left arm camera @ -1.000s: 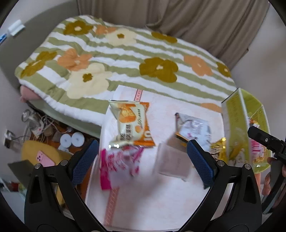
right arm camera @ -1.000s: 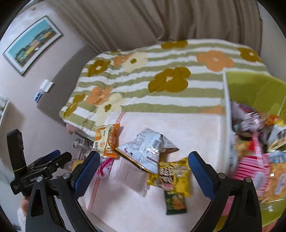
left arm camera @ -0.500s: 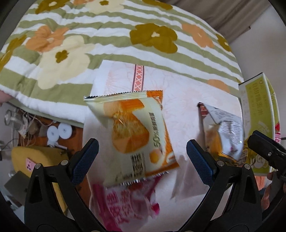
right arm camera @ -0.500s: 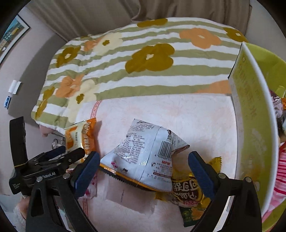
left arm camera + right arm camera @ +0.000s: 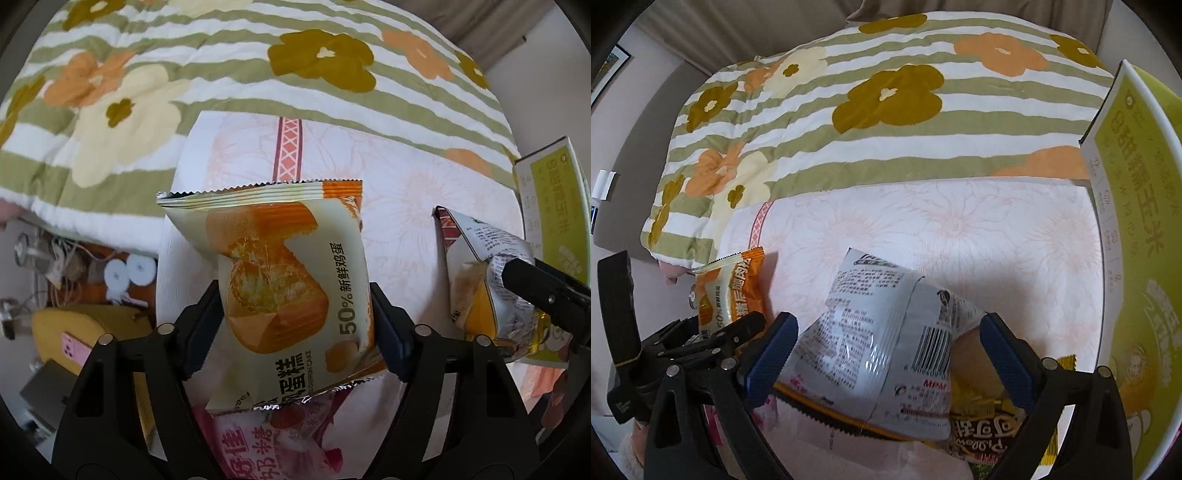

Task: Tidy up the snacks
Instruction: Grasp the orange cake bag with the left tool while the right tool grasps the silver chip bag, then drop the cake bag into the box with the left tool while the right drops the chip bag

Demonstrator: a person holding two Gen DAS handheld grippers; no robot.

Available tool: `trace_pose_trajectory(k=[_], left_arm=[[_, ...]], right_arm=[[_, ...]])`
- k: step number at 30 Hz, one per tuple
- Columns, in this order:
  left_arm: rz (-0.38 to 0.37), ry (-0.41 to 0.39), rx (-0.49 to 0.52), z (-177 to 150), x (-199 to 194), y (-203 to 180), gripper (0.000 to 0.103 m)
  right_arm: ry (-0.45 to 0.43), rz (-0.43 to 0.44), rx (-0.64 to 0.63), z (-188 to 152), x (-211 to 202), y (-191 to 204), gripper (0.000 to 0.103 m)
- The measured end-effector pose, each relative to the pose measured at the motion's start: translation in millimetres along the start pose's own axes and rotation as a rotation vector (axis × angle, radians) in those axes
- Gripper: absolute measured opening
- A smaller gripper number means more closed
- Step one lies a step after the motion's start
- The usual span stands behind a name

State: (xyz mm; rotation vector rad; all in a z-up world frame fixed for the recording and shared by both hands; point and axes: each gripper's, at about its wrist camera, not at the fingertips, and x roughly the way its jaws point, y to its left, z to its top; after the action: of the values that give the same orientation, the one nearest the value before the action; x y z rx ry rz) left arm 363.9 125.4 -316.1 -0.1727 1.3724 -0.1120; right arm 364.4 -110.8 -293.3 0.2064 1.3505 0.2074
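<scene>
change: left gripper [image 5: 295, 325] has dropped, jaws closing onto chiffon cake packet [image 5: 288, 280] on floral tablecloth [image 5: 406, 184] | right gripper [image 5: 886, 354] spread astride silver snack bag [image 5: 882, 350] | meaning: both pickups starting

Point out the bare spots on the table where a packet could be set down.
The largest free patch of the tablecloth lies between the floral quilt, the green box and the grey packet. A smaller one lies between that packet and the cake packet. Crowding: the near edge, with the pink packet and yellow packet.
</scene>
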Motion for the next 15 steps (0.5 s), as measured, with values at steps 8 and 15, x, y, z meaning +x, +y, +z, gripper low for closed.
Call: trace_pose_trajectory(k=[8, 15], left_arm=[[0.006, -0.011, 0.03, 4, -3, -5, 0.063], [-0.019, -0.031, -0.011, 0, -16, 4, 0.062]], right_arm=[[0.041, -0.01, -0.002, 4, 13, -1, 0.098], [0.066, -0.016, -0.007, 8, 23, -1, 0.098]])
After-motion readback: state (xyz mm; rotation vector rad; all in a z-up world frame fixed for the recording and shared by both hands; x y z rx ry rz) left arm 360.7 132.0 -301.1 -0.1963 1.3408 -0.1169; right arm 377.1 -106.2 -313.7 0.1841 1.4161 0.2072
